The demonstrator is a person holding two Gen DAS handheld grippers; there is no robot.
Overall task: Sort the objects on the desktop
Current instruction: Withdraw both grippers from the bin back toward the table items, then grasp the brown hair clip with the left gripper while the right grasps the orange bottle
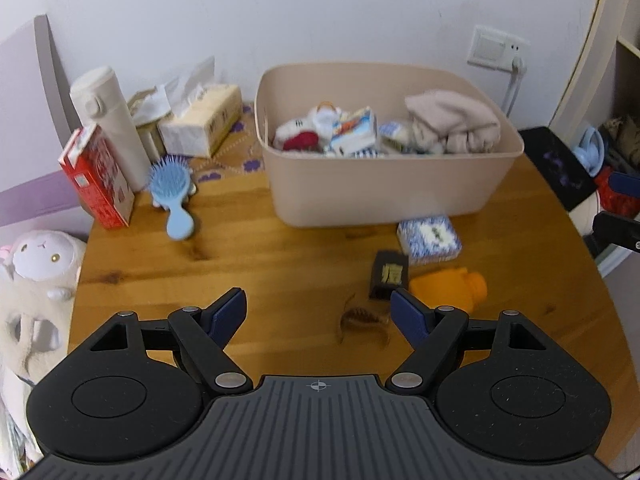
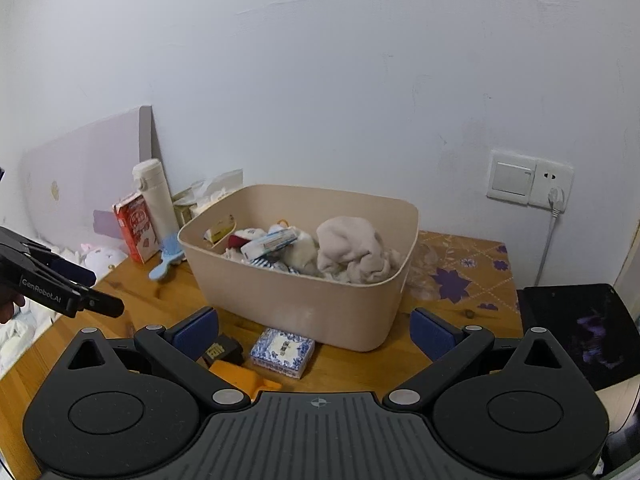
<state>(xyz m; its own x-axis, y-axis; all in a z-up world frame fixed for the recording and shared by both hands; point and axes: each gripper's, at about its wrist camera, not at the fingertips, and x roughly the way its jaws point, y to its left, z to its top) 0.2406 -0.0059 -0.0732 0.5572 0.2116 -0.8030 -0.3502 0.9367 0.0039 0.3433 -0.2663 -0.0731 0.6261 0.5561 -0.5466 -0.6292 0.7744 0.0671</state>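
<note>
Several things in the bin: the beige bin (image 1: 384,184) already holds a bunched beige cloth (image 1: 452,120), a small plush toy (image 1: 304,132) and a few small cartons and packets, so part of the sorting looks done.
Loose in front of the bin: a blue-and-white patterned box (image 1: 430,238) lies just beside the bin's front wall; a small dark box (image 1: 388,276) and an orange item (image 1: 448,286) lie touching each other just in front of it.
Hair clip: a brown hair clip (image 1: 360,320) lies on the wooden table (image 1: 260,264), nearest the left gripper.
Left side of the table: a blue hairbrush (image 1: 174,192), a red carton (image 1: 96,176), a cream flask (image 1: 110,120) and a tissue pack (image 1: 200,120) stand or lie well apart from the bin.
Left gripper: left gripper (image 1: 318,308) hangs over the table with fingers spread wide and nothing between them.
Right gripper: right gripper (image 2: 316,332) also has fingers spread and empty; it points toward the bin, with the patterned box lying on the table below the gap between its fingers.
Progress: roughly midway by my judgement; at least four loose items near the bin remain, and whether the things at the left belong in the bin I cannot tell.
Likely next: picking up one of the nearby items, perhaps the clip or the patterned box.
</note>
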